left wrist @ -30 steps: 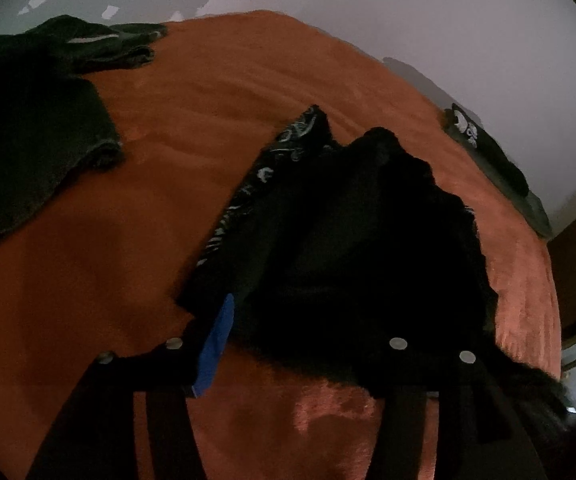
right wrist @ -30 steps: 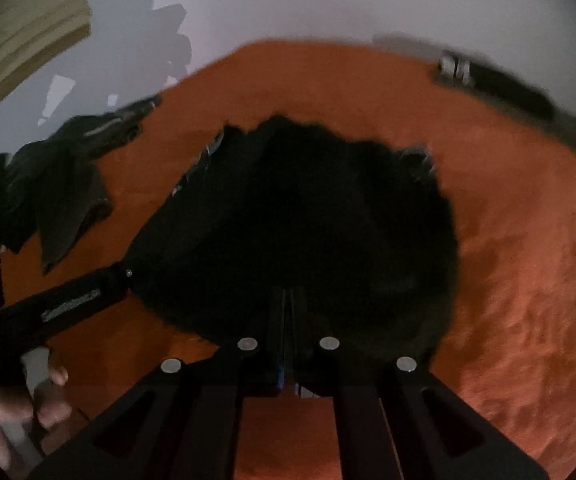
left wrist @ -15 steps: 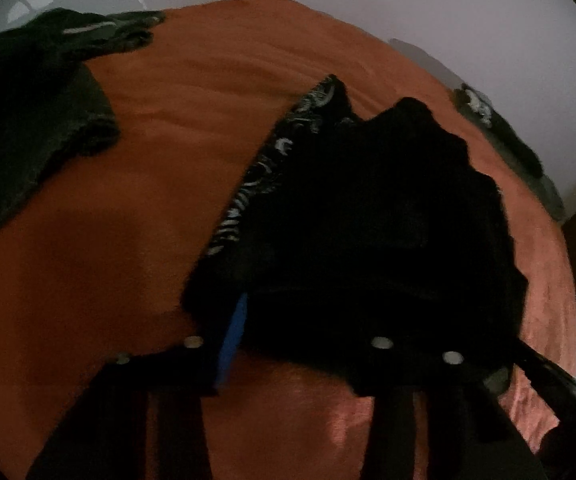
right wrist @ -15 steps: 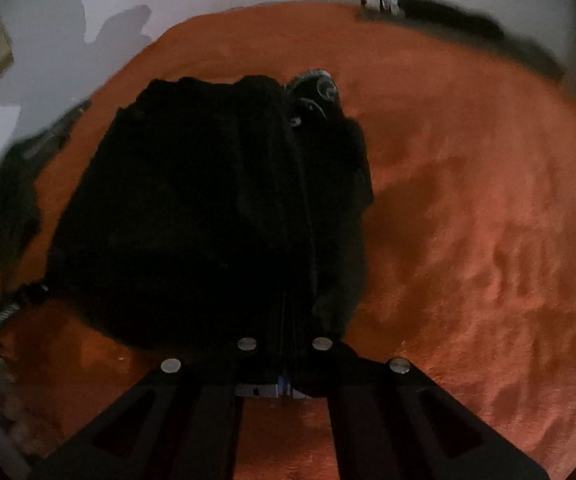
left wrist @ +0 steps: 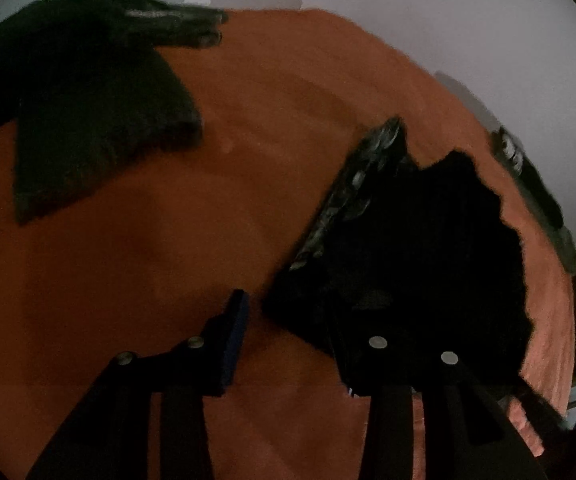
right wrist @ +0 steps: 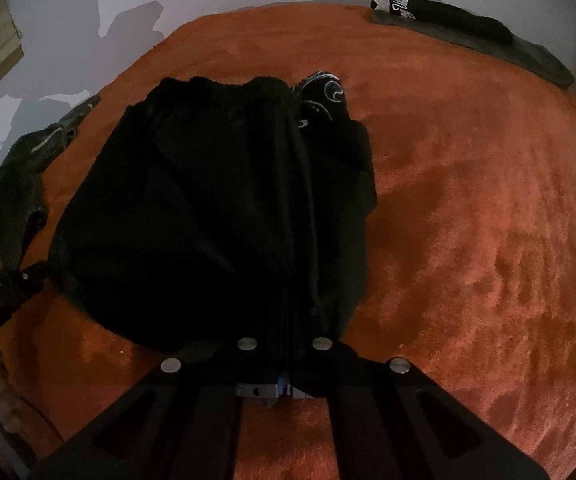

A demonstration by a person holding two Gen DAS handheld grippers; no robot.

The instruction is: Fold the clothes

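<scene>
Orange blanket (right wrist: 468, 208) bears dark green garment (left wrist: 87, 120) and folded pile (right wrist: 468, 28).

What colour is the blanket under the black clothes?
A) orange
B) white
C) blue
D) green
A: the blanket spread under the black garment is orange in both views.
</scene>
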